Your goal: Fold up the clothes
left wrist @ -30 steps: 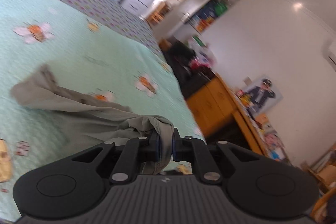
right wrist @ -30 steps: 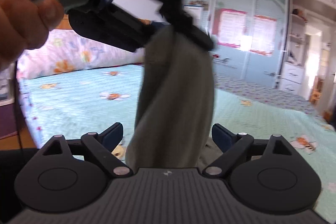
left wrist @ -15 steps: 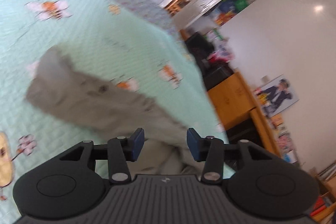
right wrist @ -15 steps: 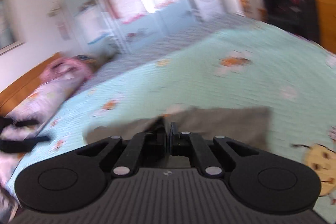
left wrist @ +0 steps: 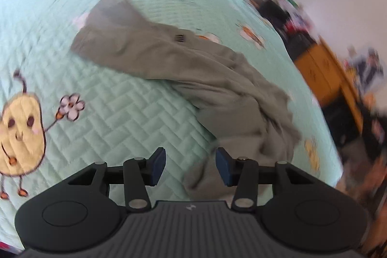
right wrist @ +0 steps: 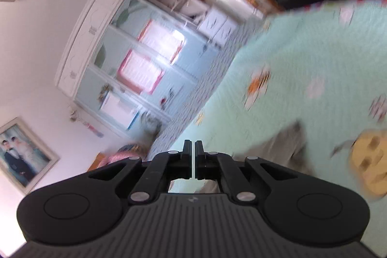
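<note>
**Grey clothes on the bed, my left gripper open, my right one closed**

My left gripper (left wrist: 191, 165) hangs low over the bed (left wrist: 116, 117) and tips down at it. Its two blue pads (left wrist: 158, 167) stand about half way apart. Its jaws have just been opening. A fold of the grey clothes (left wrist: 193, 64) lies under the gap and by the right pad, but the pads do not press on it. So my left gripper holds nothing.

The grey clothes lie in a long, crumpled strip on the mint green bed cover. One end is flat and lies toward the middle of the bed. The other end is bunched up near the bed's side edge, just below my left gripper. A small dark tag (left wrist: 181, 38) shows on the flat part. A yellow cartoon figure (left wrist: 20, 134) holding a flower is sewn on the cover, well apart from the clothes.

My right gripper (right wrist: 194, 158) is turned on its side, so the room looks tilted. Its jaws have just been closing and now stand nearly together, with only a thin bright slit between them. I see no cloth in that slit. A bit of the grey clothes (right wrist: 278, 149) lies on the bed beside it, blurred. Past the bed stands a pale blue wardrobe (right wrist: 150, 64).
</note>
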The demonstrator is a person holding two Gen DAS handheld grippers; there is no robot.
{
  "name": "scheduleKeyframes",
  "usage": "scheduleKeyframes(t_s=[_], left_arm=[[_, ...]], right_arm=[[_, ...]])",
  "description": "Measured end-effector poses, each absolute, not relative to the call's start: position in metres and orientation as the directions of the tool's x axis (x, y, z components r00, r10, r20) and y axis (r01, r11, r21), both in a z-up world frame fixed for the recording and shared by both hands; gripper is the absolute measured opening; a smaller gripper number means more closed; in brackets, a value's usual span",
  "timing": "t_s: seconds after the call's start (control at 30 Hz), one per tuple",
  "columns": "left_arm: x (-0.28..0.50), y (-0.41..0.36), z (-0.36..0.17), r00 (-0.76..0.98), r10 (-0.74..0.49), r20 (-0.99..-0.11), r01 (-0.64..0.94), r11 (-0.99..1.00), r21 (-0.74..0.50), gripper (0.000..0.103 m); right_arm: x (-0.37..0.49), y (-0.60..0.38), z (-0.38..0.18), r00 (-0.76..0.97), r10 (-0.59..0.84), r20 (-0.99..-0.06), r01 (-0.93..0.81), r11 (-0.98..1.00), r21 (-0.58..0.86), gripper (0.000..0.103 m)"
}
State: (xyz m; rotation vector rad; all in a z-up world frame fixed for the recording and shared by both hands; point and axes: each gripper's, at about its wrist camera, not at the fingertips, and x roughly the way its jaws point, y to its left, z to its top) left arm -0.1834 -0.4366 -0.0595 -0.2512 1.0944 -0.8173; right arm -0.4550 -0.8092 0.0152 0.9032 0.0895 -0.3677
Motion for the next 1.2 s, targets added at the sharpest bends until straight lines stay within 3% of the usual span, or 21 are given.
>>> scheduleKeyframes(t_s=[0.07,0.17,0.23,0.37,0.5,0.57,0.6,0.63,0.73,0.9,1.0,1.1,1.2], left_arm=[[-0.176,-0.431,-0.065,0.202,-0.709,-0.675,0.401,0.689,-0.604,0.048],[-0.173,-0.427,-0.065,0.209,-0.707,-0.675,0.379,0.695,-0.611,0.048],[-0.171,-0.425,-0.062,0.213,-0.705,-0.677,0.373,0.699,-0.61,0.048],[-0.17,-0.421,-0.056,0.21,-0.703,-0.68,0.366,0.701,-0.612,0.049],[-0.17,-0.418,-0.056,0.207,-0.697,-0.687,0.352,0.708,-0.612,0.053],[-0.169,-0.419,-0.059,0.207,-0.69,-0.693,0.347,0.714,-0.607,0.053],[-0.169,-0.419,-0.06,0.208,-0.687,-0.696,0.342,0.718,-0.607,0.053],[-0.169,-0.418,-0.061,0.208,-0.686,-0.697,0.335,0.72,-0.608,0.053],[-0.168,-0.417,-0.064,0.21,-0.687,-0.695,0.314,0.721,-0.618,0.053],[-0.169,-0.414,-0.064,0.227,-0.682,-0.696,0.307,0.728,-0.613,0.053],[-0.179,-0.424,-0.052,0.263,-0.673,-0.691,0.383,0.731,-0.565,0.053],[-0.2,-0.443,-0.025,0.313,-0.685,-0.657,0.551,0.695,-0.462,0.053],[-0.235,-0.468,0.012,0.364,-0.712,-0.601,0.759,0.601,-0.252,0.053]], right_arm=[[-0.448,-0.803,0.02,0.887,-0.326,-0.326,0.461,0.639,0.616,0.004],[-0.425,-0.772,0.015,0.862,-0.3,-0.408,0.474,0.761,0.442,0.023],[-0.404,-0.74,0.006,0.861,-0.274,-0.428,0.429,0.843,0.325,0.07],[-0.357,-0.688,-0.013,0.849,-0.235,-0.474,0.312,0.946,0.09,0.081],[-0.318,-0.673,-0.038,0.806,-0.254,-0.534,0.232,0.967,-0.109,0.08],[-0.308,-0.677,-0.046,0.794,-0.257,-0.551,0.217,0.966,-0.138,0.068],[-0.305,-0.681,-0.049,0.787,-0.24,-0.568,0.215,0.97,-0.112,0.041],[-0.303,-0.686,-0.05,0.781,-0.216,-0.586,0.214,0.974,-0.074,0.008],[-0.314,-0.695,-0.046,0.81,-0.22,-0.544,0.269,0.963,0.011,0.005],[-0.36,-0.726,-0.018,0.883,-0.255,-0.394,0.387,0.87,0.305,0.005],[-0.379,-0.73,-0.004,0.891,-0.257,-0.373,0.389,0.856,0.34,0.005],[-0.386,-0.727,0.006,0.91,-0.216,-0.355,0.348,0.862,0.368,0.005],[-0.389,-0.718,0.016,0.933,-0.158,-0.323,0.282,0.88,0.382,0.005]])
